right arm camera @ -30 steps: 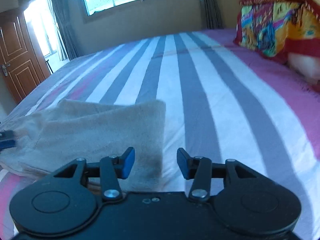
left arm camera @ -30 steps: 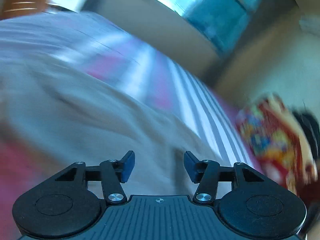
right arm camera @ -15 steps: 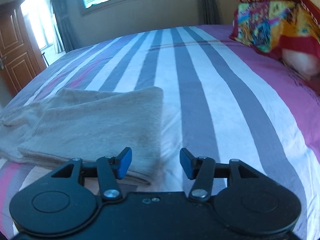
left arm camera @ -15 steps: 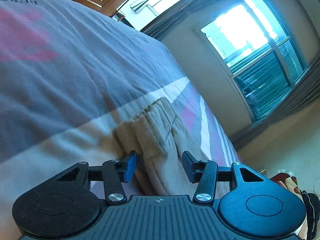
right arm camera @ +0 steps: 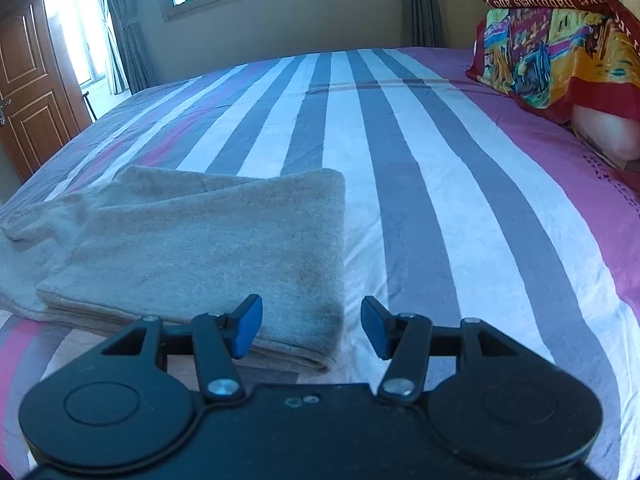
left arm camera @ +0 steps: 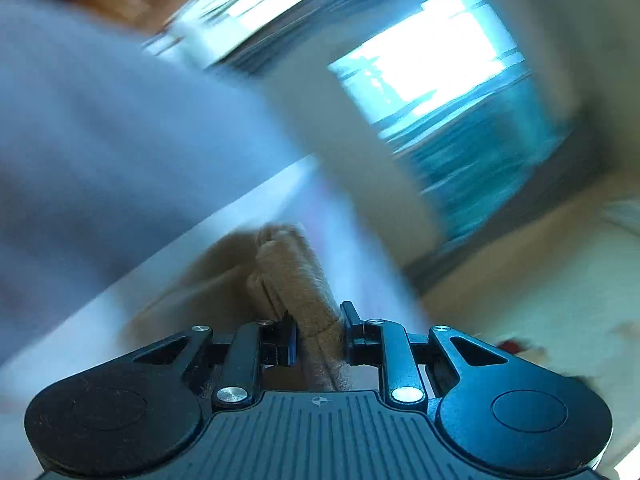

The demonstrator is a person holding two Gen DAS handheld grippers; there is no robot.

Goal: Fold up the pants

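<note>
Beige pants [right arm camera: 200,240] lie folded on the striped bed [right arm camera: 420,200], left of centre in the right wrist view. My right gripper [right arm camera: 312,326] is open and empty, hovering over the near right corner of the fold. In the blurred left wrist view, my left gripper [left arm camera: 318,338] is shut on a thick bunched edge of the pants [left arm camera: 292,280], which stick out forward between the fingers.
Colourful pillows [right arm camera: 560,48] are stacked at the right of the bed. A wooden door [right arm camera: 24,92] stands at the far left, with windows and curtains [right arm camera: 120,28] behind the bed. The striped sheet stretches right of the pants.
My left gripper has closed on the bunched pants edge and is moving fast, blurring its view. My right gripper has stayed open over the fold's corner, shifting slightly.
</note>
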